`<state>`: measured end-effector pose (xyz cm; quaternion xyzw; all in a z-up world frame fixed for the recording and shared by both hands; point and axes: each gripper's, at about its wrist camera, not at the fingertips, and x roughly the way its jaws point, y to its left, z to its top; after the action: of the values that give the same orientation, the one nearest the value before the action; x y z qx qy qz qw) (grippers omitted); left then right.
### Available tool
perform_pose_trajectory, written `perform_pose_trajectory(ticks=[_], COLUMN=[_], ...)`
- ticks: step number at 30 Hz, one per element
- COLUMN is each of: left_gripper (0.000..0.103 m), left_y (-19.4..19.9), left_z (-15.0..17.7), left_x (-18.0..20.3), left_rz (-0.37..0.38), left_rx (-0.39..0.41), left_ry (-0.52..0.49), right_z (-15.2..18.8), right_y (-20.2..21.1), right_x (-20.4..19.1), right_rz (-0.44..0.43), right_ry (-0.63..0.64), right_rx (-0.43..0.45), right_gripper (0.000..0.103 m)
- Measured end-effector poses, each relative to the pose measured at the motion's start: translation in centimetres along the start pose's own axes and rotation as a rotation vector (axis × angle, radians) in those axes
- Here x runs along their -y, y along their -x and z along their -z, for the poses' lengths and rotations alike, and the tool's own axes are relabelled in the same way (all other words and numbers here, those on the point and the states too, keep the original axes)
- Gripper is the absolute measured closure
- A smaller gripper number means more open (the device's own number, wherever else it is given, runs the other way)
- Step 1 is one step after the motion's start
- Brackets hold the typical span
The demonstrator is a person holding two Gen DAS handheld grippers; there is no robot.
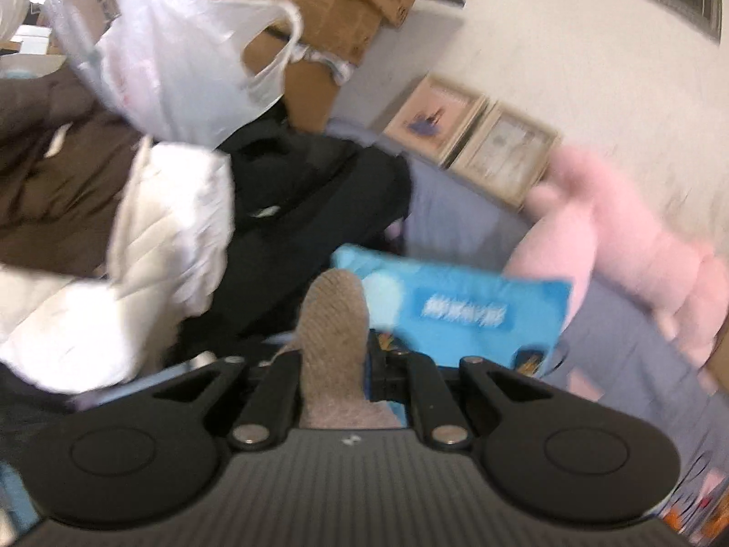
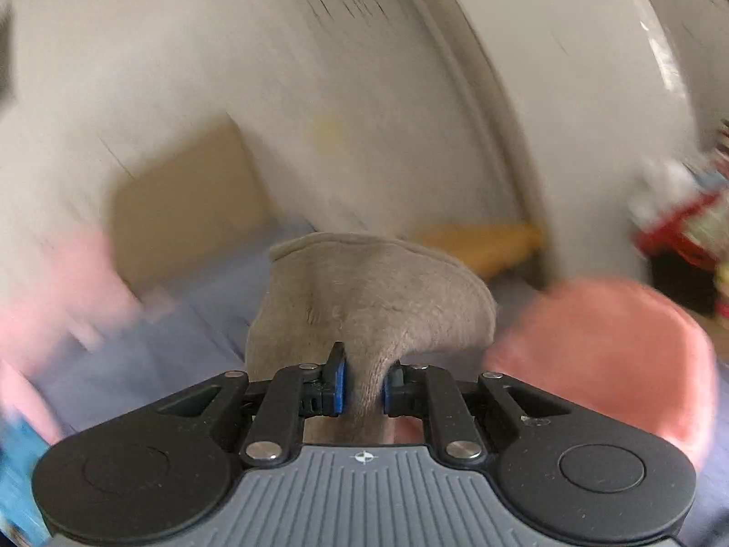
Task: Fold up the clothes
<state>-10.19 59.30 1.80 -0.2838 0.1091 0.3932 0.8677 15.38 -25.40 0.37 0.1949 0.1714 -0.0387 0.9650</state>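
Both claws—left [image 1: 335, 364], right [image 2: 363, 387]—pinched the soft, light grey garment [image 2: 364, 291]; I judged edges gave the best hold.

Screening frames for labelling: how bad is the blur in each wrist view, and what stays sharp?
Left wrist: moderate motion smear; blue packet text unreadable, pink plush streaked, grey cloth soft. Right wrist: heavy smear over the whole background; only the right gripper and the grey cloth in its fingers stay sharp. Both show fisheye bending.
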Motion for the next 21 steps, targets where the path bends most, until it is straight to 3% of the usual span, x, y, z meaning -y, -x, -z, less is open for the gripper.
perform_pose_trajectory(ticks=[5,8,11,14,16,21], left_gripper=[0.095,0.095,0.095,0.094,0.094,0.094], left_y=[-1.6,-2.0,-1.7,-1.3,-1.1,-0.9], left_z=[5.3,7.6,8.3,7.8,7.3,7.1], left_x=[-2.7,-3.2,-3.2,-3.0,-2.6,-1.7], left_rz=[-0.056,-0.08,-0.093,-0.094,-0.097,-0.1], left_rx=[-0.115,-0.154,-0.156,-0.145,-0.139,-0.139], left_ry=[0.023,0.025,0.025,0.015,0.004,-0.007], right_z=[8.3,12.2,14.6,15.7,15.7,14.9], right_y=[-3.8,-4.1,-3.6,-2.3,-0.7,3.2], right_x=[3.1,4.1,4.2,3.9,3.8,2.8], right_rz=[0.128,0.162,0.247,0.375,0.456,0.48], right_ry=[0.108,0.119,0.2,0.3,0.361,0.452], right_rx=[-0.25,-0.326,-0.346,-0.317,-0.25,-0.07], right_gripper=[0.088,0.088,0.085,0.084,0.08,0.075])
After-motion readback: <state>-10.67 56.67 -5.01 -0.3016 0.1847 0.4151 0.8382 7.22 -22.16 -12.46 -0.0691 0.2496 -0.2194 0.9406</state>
